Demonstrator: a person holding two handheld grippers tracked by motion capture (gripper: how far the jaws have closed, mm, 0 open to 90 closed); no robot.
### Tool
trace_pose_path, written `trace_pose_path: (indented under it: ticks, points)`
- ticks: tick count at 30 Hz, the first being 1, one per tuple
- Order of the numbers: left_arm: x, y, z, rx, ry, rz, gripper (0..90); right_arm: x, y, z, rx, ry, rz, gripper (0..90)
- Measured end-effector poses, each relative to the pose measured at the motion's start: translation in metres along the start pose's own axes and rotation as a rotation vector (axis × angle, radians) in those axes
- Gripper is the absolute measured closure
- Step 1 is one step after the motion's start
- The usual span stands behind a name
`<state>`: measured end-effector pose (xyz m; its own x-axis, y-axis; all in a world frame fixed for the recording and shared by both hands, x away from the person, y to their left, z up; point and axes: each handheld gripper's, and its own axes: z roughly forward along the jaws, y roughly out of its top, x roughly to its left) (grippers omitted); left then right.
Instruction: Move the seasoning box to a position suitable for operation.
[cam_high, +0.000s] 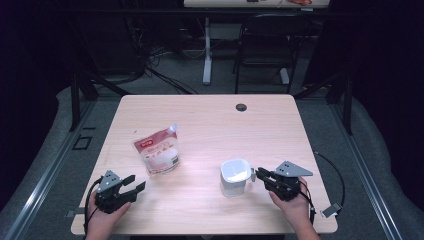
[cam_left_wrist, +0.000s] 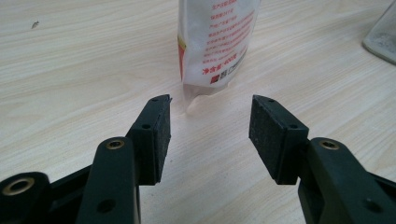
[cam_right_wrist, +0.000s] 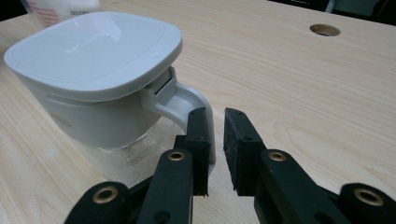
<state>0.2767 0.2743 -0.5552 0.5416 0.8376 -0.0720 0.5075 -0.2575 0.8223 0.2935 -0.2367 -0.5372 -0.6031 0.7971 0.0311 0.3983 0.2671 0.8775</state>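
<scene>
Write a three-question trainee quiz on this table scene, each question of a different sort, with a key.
1. True or false: the pouch lies between the left gripper and the table's far edge.
2. The right gripper's jaws are at which part of the white jug? A. lid B. handle C. base
3. Fill in: the left gripper's jaws stand ____, with nothing between them.

Key: 1 true; 2 B, at the handle; 3 open.
</scene>
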Motion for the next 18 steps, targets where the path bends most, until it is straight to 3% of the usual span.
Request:
trace_pose_path:
  ticks: [4, 8, 11, 18]
  points:
    - [0.001, 0.000, -0.001, 0.002, -0.001, -0.004, 48.7, 0.001, 0.002, -0.001, -0.003, 0.001, 0.002, 78.0]
    - [0.002, 0.000, -0.002, -0.001, 0.002, -0.006, 48.7, 0.006, 0.010, -0.004, 0.002, -0.029, -0.030, 74.2]
    - [0.001, 0.000, -0.002, -0.002, 0.002, -0.005, 48.7, 0.006, 0.013, -0.005, 0.012, -0.025, -0.010, 71.3]
    - [0.000, 0.002, 0.001, 0.004, -0.001, 0.002, 48.7, 0.005, 0.031, -0.014, 0.006, -0.011, 0.005, 78.0]
